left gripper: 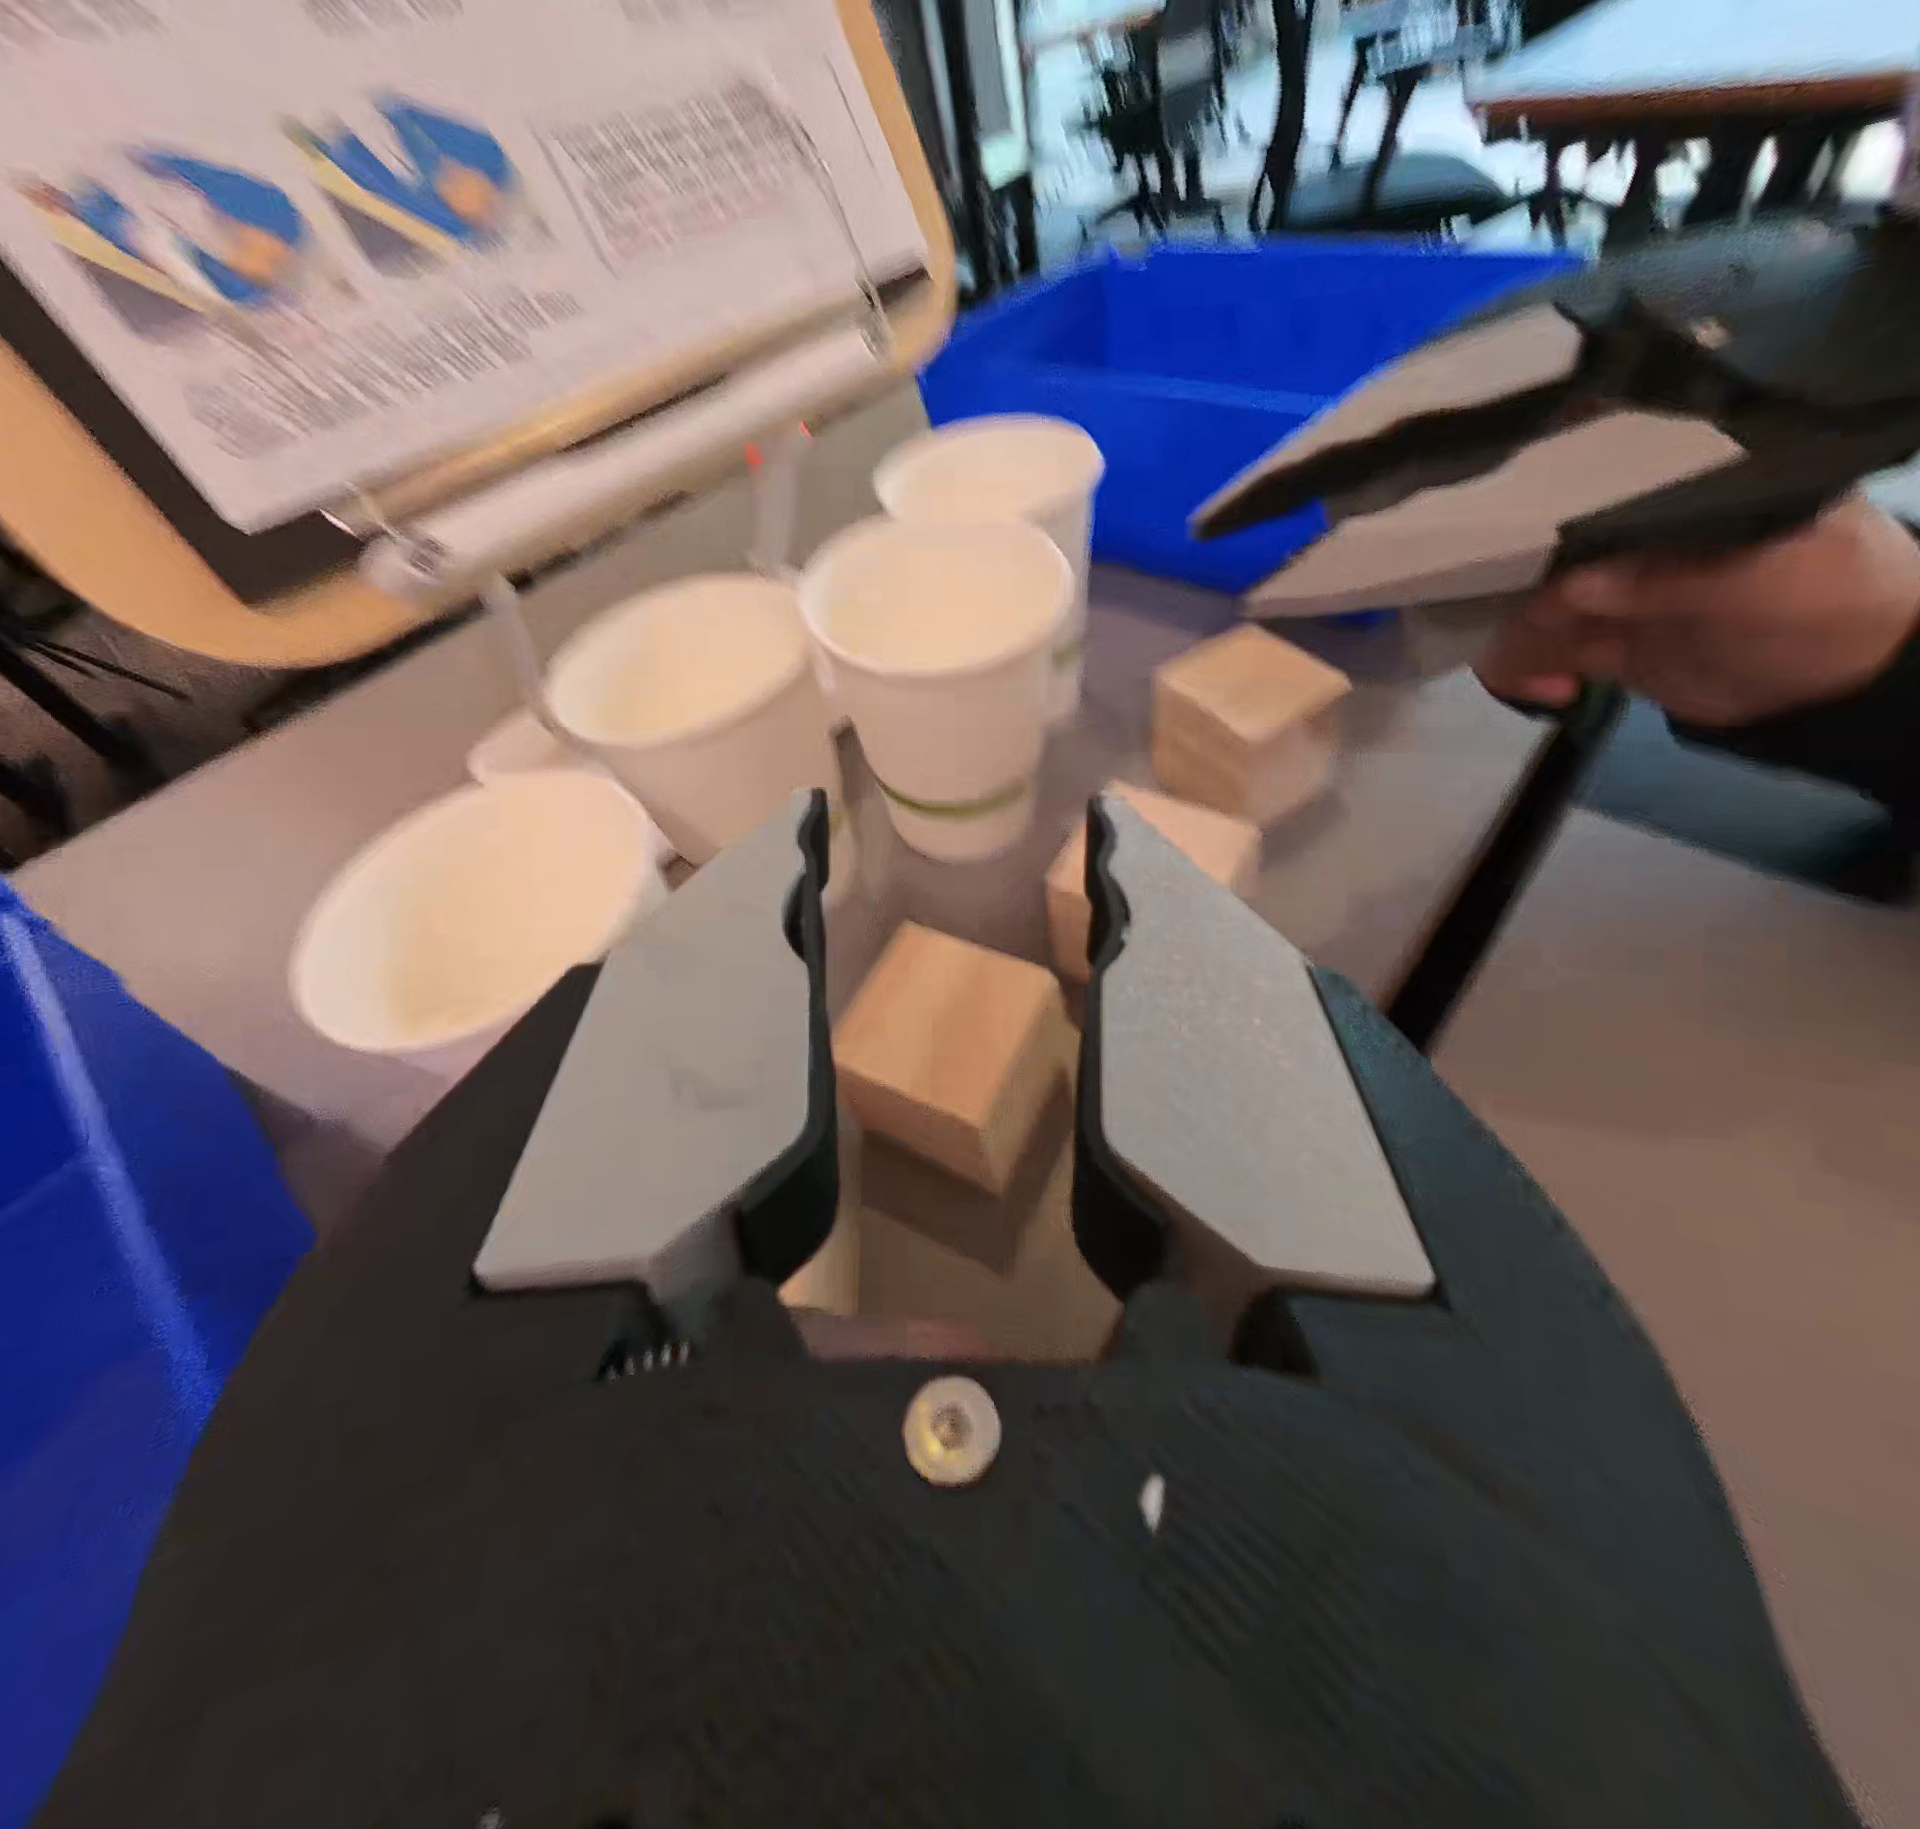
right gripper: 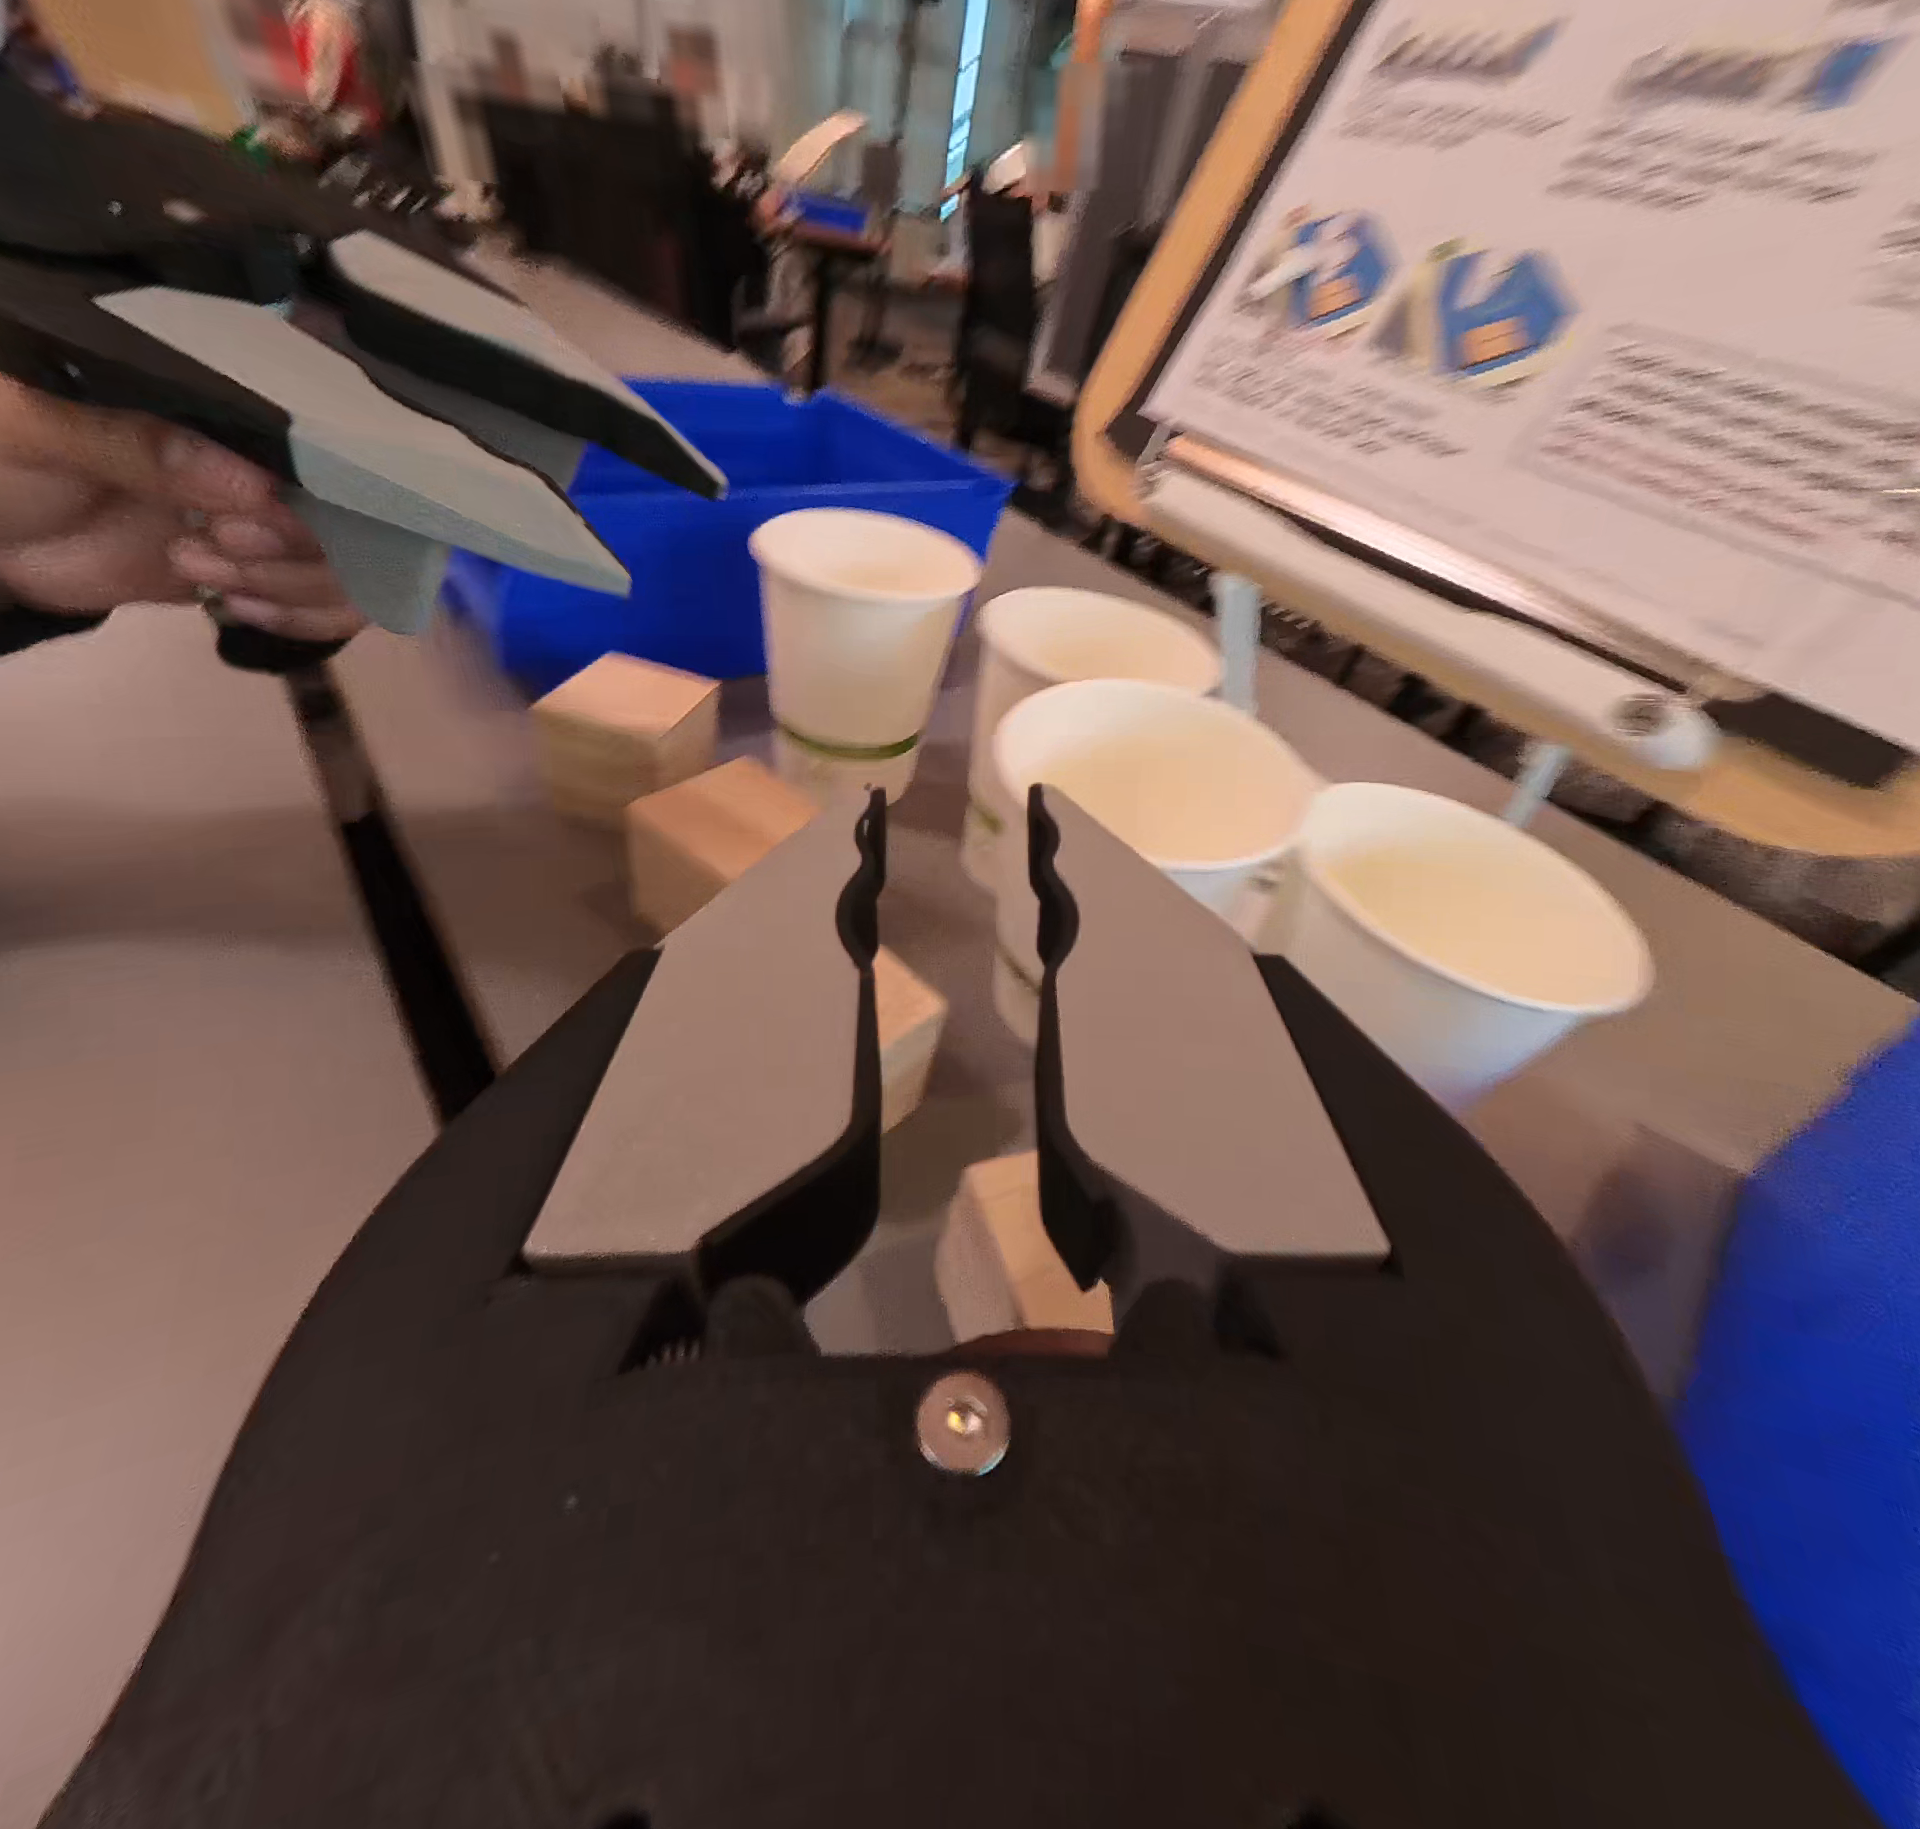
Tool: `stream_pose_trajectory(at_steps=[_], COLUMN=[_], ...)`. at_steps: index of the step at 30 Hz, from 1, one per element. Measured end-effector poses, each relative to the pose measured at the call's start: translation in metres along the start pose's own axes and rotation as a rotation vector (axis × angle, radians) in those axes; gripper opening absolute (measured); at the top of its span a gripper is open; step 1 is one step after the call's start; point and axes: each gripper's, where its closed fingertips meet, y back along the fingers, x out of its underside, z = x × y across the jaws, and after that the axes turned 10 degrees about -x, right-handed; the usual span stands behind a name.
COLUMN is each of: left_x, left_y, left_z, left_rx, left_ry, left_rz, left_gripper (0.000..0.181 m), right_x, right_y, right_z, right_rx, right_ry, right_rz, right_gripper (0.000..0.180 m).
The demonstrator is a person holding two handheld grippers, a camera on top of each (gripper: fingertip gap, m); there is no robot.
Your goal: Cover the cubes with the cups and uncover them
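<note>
Poster board point(left gripper: 416, 221) at upper left blurred, print unreadable. Wooden cube point(right gripper: 997, 1249) at lower centre partly hidden behind fingers point(right gripper: 1174, 1052), perhaps two cubes.

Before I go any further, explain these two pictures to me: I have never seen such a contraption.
There is no robot here. A person holds a hand-operated two-finger gripper in each hand, and each has a camera looking forward along its fingers. One picture comes from the left gripper, the other from the right gripper, so each also shows the other held by a hand farther off.

On the grey table stand white paper cups, all upright with open mouths up, and beside them lie wooden cubes, all uncovered. A blue bin sits behind them, and a board with printed sheets leans above the cups.

Both grippers are open and hold nothing.
</note>
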Motion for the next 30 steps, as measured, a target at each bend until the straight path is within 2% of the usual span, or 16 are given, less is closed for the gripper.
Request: stream_pose_trajectory(at_steps=[3, 7, 13, 15, 30], left_x=[-0.018, -0.016, 0.014, 0.025, 0.023], left_y=[-0.011, -0.022, -0.025, -0.027, -0.029], left_z=[0.031, 0.044, 0.022, 0.019, 0.013], left_rx=[-0.077, -0.100, -0.045, -0.051, -0.046], left_ry=[0.018, 0.015, -0.048, -0.083, -0.008], left_rz=[-0.082, -0.131, -0.065, -0.003, -0.020], left_gripper=[0.048, 0.048, 0.045, 0.052, 0.047], right_x=[-0.008, -0.001, 0.010, 0.012, 0.022], right_y=[0.019, 0.032, 0.029, 0.028, 0.030], right_z=[-0.029, -0.055, -0.060, -0.059, -0.065], right_rx=[0.137, 0.257, 0.300, 0.319, 0.386], right_ry=[-0.039, -0.082, -0.061, -0.042, 0.018], right_rz=[-0.078, -0.075, -0.010, 0.004, 0.052], right_gripper=[0.024, 0.025, 0.025, 0.025, 0.026])
